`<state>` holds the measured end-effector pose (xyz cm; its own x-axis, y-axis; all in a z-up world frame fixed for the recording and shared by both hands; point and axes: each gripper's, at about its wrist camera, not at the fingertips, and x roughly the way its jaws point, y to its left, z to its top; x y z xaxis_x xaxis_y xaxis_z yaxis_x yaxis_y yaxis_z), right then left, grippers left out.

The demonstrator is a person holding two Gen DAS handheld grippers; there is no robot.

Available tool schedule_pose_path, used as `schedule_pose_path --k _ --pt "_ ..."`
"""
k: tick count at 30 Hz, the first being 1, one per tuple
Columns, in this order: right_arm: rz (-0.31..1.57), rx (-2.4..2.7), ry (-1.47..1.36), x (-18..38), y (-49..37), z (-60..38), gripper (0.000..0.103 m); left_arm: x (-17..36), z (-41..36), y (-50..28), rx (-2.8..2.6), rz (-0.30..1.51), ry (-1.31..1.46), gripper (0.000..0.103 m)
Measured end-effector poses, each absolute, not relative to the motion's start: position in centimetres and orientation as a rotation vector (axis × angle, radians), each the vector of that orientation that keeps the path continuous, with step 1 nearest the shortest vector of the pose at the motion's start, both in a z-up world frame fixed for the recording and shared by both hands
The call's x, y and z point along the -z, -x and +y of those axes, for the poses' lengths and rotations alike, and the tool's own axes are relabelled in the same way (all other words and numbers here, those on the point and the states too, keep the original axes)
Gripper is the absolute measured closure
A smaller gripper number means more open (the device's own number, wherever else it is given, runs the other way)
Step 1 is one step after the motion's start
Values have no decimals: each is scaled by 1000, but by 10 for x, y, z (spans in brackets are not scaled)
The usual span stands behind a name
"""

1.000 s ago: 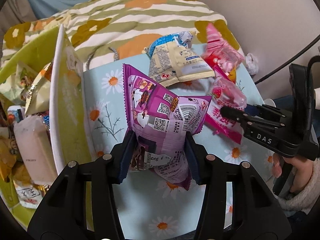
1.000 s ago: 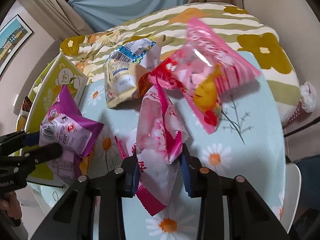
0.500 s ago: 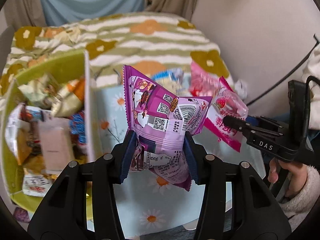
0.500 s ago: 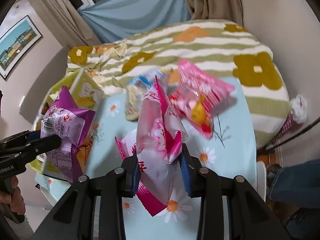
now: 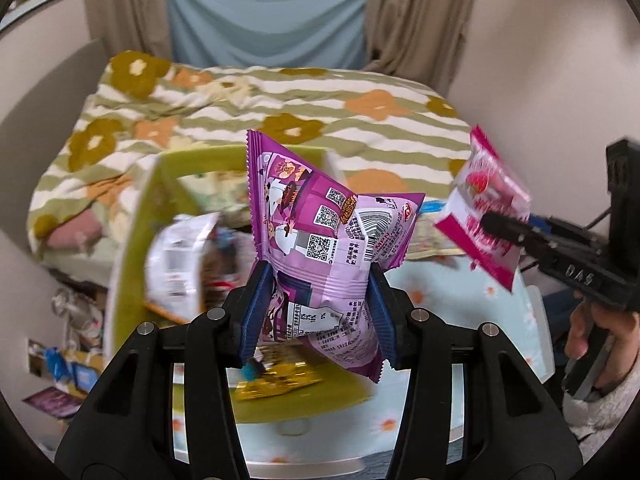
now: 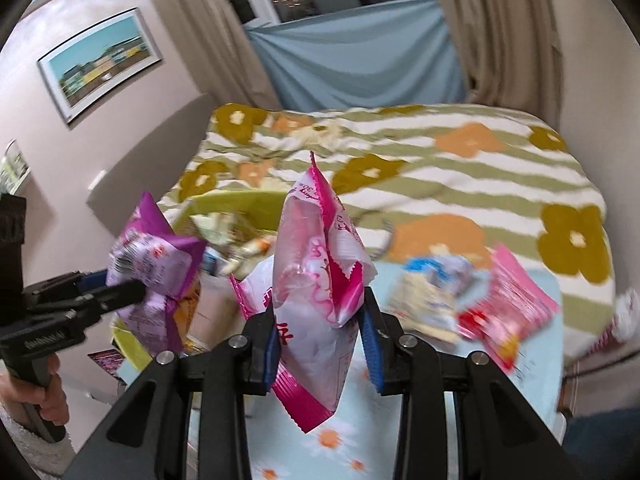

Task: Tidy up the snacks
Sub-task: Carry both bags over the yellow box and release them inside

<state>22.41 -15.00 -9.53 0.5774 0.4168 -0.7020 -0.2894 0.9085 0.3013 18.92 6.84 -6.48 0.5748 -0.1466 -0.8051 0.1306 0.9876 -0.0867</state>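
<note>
Left gripper (image 5: 318,312) is clamped on the purple snack packet (image 5: 320,248), blue pads pinching its lower middle; the packet stands upright, top seal at 12 o'clock, held in the air over the green box (image 5: 132,240). Right gripper (image 6: 320,340) is clamped on the pink strawberry packet (image 6: 316,288), also lifted, above the daisy tablecloth (image 6: 500,420).

Handling, as judged: both packets look light, air-puffed and soft. The film is glossy and creases under the pads, so it is likely slippery. A hard squeeze could crush the contents or pop a seal. The mid-body pinch looks secure; the crimped seal edges would be the stiffer spot to take hold.

Edges and room: in the left wrist view the green box sits at 9 to 10 o'clock of the purple packet and is already crowded with wrappers, among them a white packet (image 5: 180,256) and a gold wrapper (image 5: 280,380) near 6 o'clock. The box wall stands upright and its rim could catch the packet's lower corner. The open gap inside appears small, so a drop from above seems the safer way in.

The two grippers are near each other, the right at 3 o'clock of the left, so they could collide over the box. Still lying on the tablecloth: a blue-and-cream packet (image 6: 432,292) and a pink-red packet (image 6: 508,308), at 3 o'clock of the right gripper, blurred. The flowered bedspread (image 6: 440,160) lies beyond at 12 o'clock.
</note>
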Motion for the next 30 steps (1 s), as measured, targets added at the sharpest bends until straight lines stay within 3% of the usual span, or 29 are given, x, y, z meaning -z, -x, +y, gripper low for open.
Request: schedule_pose_path --k 14,16,17,18,30 --pt "882 -429 -95 103 -266 -48 71 119 117 -200 220 1039 41 54" --pt "883 -416 -97 105 -267 -45 71 120 113 -200 240 1048 33 36" --pt "884 -411 -98 105 -266 -45 71 118 112 -198 241 1041 28 7" --pt "885 -403 -101 106 -266 -44 71 113 113 -195 233 1016 22 0" --pt "923 -423 -84 102 -279 -20 71 91 151 -191 203 968 37 0"
